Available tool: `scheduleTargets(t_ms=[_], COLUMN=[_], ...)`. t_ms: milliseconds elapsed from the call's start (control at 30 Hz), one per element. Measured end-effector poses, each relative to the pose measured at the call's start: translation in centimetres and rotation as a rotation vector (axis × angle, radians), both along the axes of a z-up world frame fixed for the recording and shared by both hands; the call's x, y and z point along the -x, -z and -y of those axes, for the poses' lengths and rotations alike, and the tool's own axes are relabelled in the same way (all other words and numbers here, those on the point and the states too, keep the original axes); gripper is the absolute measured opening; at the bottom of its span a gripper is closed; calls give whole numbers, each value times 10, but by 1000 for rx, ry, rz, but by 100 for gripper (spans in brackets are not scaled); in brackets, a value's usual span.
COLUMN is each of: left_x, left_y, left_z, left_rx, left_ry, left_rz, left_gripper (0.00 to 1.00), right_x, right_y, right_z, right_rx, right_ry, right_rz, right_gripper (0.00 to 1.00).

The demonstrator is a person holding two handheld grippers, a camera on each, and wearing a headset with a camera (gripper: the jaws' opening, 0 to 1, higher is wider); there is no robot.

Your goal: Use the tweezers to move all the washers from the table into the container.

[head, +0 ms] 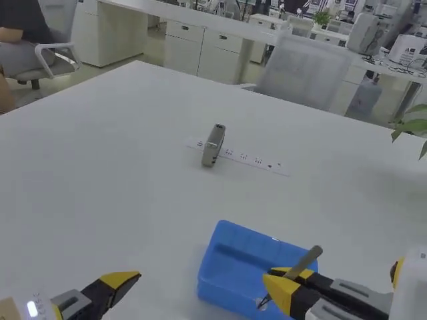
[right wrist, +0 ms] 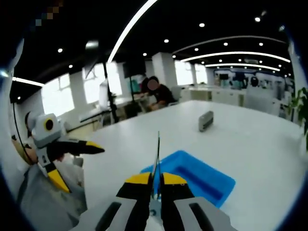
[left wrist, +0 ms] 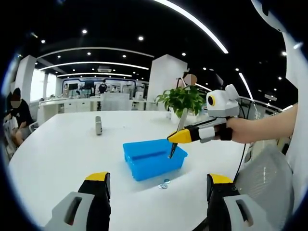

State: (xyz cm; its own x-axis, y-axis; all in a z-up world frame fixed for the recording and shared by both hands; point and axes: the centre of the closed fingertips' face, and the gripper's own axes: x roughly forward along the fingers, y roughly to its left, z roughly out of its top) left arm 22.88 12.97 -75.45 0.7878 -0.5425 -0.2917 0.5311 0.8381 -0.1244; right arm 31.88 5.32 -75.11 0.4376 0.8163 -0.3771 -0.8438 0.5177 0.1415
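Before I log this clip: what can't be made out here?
Washers: left gripper view, too small and blurred to count.
Tweezers, tip: left gripper view, too small to tell if it holds a washer.
Blue container, near corner: head view, right claw covers it.

Container (head: 227, 263): on the table (head: 120, 167), at its near edge;
Washers (left wrist: 164, 183): on the table, just beside the container, on the side facing the left gripper (head: 127, 279);
Tweezers (head: 303, 260): between the right gripper (head: 277, 285) jaws; tip over the container;
Left gripper: left of the container, apart;
Power strip (head: 250, 159): mid-table, behind the container; block (head: 213, 145) on its left end
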Motion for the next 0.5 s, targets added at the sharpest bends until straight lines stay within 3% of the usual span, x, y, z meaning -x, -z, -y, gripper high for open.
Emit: scheduleTargets(t_ms=[200,500], left_x=[0,-1], left_y=[0,1], left_z=[-1,-2], left_rx=[1,1], left_ry=[-7,-14], left_rz=[-4,-8], left_gripper=[83,83], right_x=[-18,-42], right_y=[2,8], right_z=[2,4], right_rx=[36,37], right_ry=[28,76], right_rz=[15,-8], right_gripper=[3,3])
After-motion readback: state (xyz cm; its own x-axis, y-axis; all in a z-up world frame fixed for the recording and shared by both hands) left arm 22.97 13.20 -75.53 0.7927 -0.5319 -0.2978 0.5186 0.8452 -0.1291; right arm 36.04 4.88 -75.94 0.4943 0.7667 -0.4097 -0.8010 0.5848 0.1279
